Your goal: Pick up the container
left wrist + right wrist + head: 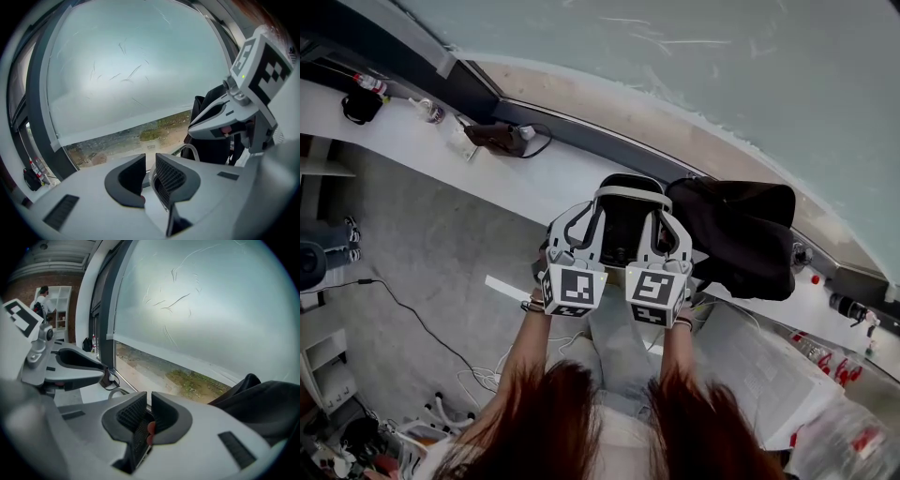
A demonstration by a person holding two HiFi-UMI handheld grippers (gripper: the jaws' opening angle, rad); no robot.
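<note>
I see no thing that is clearly the container. A dark object with a curved white rim (628, 194) lies just beyond both grippers, which I hold side by side at chest height, pointing at the window. My left gripper (578, 225) (150, 166) has a narrow gap between its jaws and nothing in it. My right gripper (667, 230) (148, 404) has its jaws together, also with nothing held. Each gripper shows in the other's view, the right (225, 117) and the left (75, 362).
A black bag (741, 234) rests on the white sill (412, 131) under a window with a drawn blind. Cables (412, 319) trail over the grey floor at left. A clear plastic bottle (848, 441) is at bottom right. A person (43, 298) stands far off by white shelves.
</note>
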